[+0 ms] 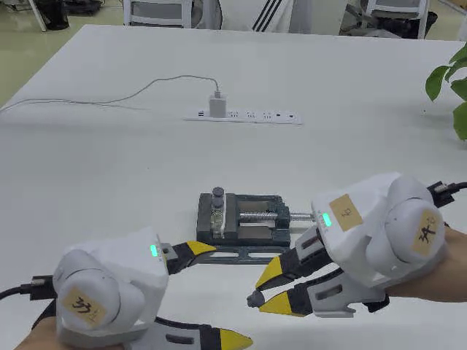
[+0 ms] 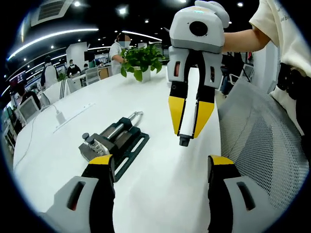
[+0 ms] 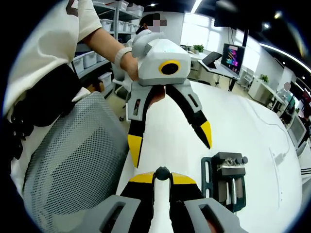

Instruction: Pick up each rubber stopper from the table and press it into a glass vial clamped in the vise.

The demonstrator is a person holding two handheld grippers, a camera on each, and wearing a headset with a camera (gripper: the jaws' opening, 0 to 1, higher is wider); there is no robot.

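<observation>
Meanwhile, a Stopper Hung Short of the Vise

From my remote station, I watched the right gripper [image 1: 261, 293] pinch a dark rubber stopper [image 1: 254, 298] at its yellow tips, clear of the table [image 1: 109, 160] and near the vise [image 1: 252, 222] on the person's side. The left gripper [image 1: 230, 293] hovered alongside, jaws spread wide, its body cut off by the head view's lower edge. Glass vials [image 1: 217, 215] stood clamped in the vise. I could not tell whether their dark tops were stoppers.
</observation>
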